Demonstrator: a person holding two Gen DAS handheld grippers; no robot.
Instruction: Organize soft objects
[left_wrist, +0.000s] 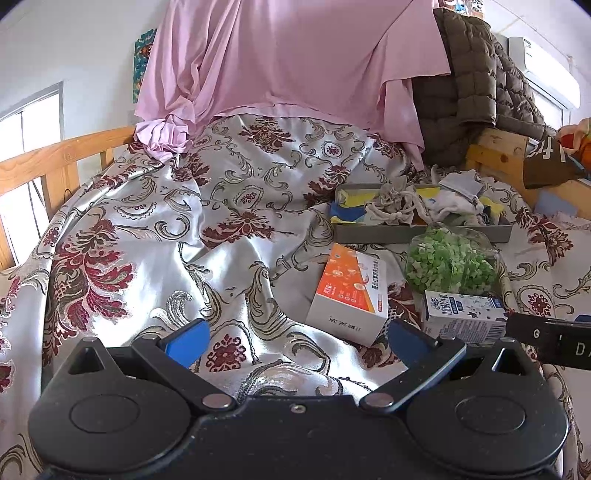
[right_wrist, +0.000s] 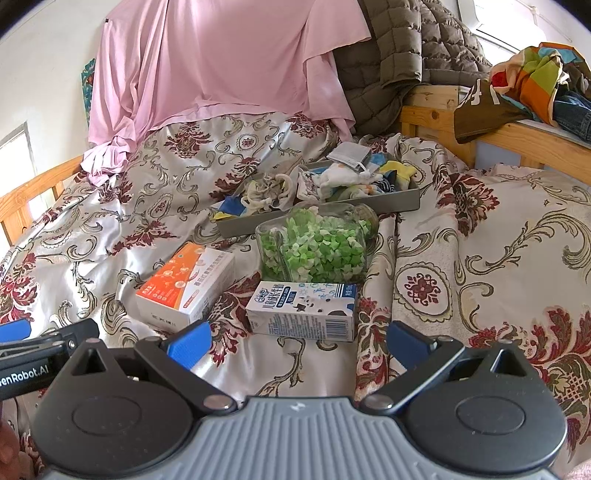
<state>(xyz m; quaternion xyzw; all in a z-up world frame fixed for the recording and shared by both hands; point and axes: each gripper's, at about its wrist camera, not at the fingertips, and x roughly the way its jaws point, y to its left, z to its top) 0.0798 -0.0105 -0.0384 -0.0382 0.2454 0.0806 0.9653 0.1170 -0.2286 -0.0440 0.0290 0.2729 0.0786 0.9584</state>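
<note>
Left wrist view: the left gripper (left_wrist: 295, 341) hovers over the bed (left_wrist: 155, 236) with jaws wide apart and empty, and a grey tray (left_wrist: 417, 233) of socks (left_wrist: 448, 205) sits near the bed's right edge, behind a jar (left_wrist: 450, 264), an orange box (left_wrist: 349, 291) and a carton (left_wrist: 463, 310). Right wrist view: the right gripper (right_wrist: 297, 341) also has jaws spread and empty, just short of the carton (right_wrist: 303, 310); the tray (right_wrist: 402, 201) with socks (right_wrist: 341, 177) lies beyond the jar (right_wrist: 314, 247).

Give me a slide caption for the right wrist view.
Open right gripper above a milk carton, jar of green pieces and sock-filled grey tray.
</note>
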